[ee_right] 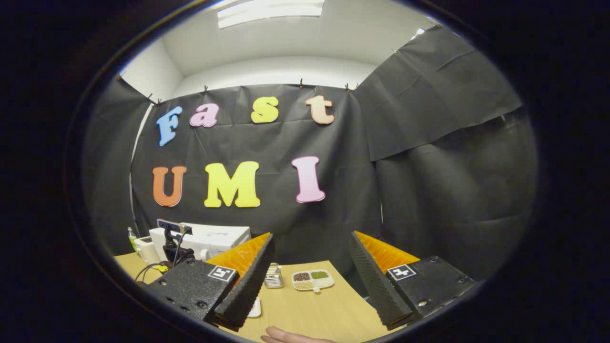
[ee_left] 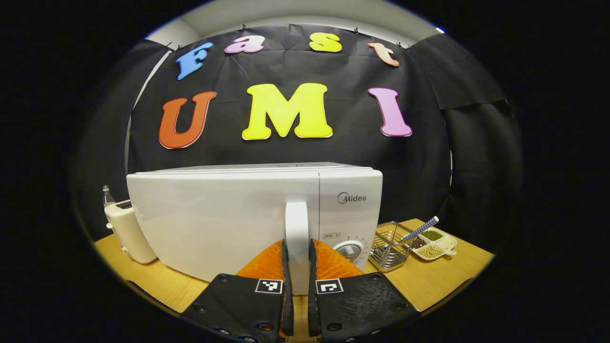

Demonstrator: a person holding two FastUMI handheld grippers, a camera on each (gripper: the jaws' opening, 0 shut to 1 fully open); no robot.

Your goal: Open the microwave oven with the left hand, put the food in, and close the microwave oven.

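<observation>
**Gripping microwave handle, left tongs clamped on it**

Left gripper view: left tongs [ee_left: 299, 259] narrow, both fingers pressed on the upright white handle [ee_left: 297, 224] of the microwave oven [ee_left: 224, 214]. Door looks closed, flush with the body. Oven is a glossy white box with an opaque white door panel; control strip at 3 o'clock of the handle, with a round silver dial [ee_left: 349, 250] low down. It sits mid-surface on the light wood surface [ee_left: 429, 281].

Around it: cream toaster [ee_left: 128, 233] at 9 o'clock, touching or just beside the oven's side, cannot tell which. Wire basket [ee_left: 391, 247] at 3 o'clock, near the oven, with a striped-handled utensil [ee_left: 421, 228] leaning over it. Just beside the basket, a white divided dish [ee_left: 436, 244] holding green, dark and tan beans in separate compartments.

Right gripper view: right tongs [ee_right: 310, 276] wide apart, nothing between the fingers, hovering above the surface's near edge. Oven at 9 o'clock, far off, with the left gripper's body in front of it. Divided dish straight ahead between the fingers. Fingertips of a hand [ee_right: 286, 336] at 6 o'clock.
</observation>
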